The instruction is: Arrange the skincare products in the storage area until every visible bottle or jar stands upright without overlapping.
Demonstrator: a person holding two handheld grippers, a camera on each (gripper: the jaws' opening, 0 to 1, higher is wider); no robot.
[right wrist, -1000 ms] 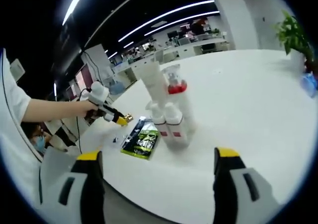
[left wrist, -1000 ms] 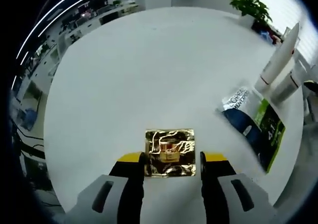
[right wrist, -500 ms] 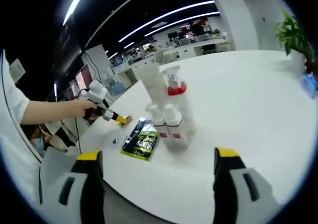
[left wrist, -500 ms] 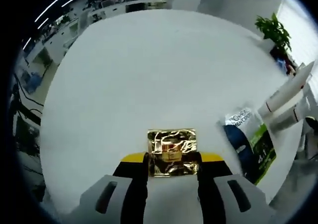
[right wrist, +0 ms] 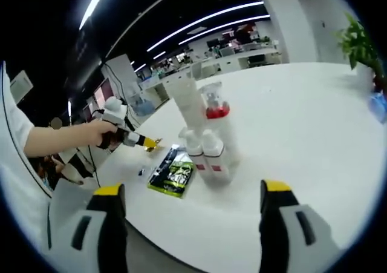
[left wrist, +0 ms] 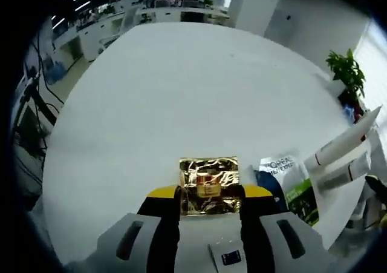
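Gripping a crinkled gold foil packet (left wrist: 207, 186), my left hand-held gripper (left wrist: 208, 195) has both jaws pressed against the packet's sides, holding it above the white desk (left wrist: 181, 91). In the left gripper view, a green and blue sachet (left wrist: 290, 182) lies flat on the desk to the right of the packet, with two white tubes (left wrist: 341, 146) beyond it near the desk's right edge and a potted plant (left wrist: 346, 73) farther off. My right hand-held gripper (right wrist: 190, 209) is released, jaws wide apart with nothing between them. From the right gripper view I see the cluster of white bottles (right wrist: 202, 143) standing upright and touching one another, one with a red collar under a clear cap. The sachet lies just left of them. The person's hand (right wrist: 91, 134) holds the left hand-held gripper out left of the sachet.
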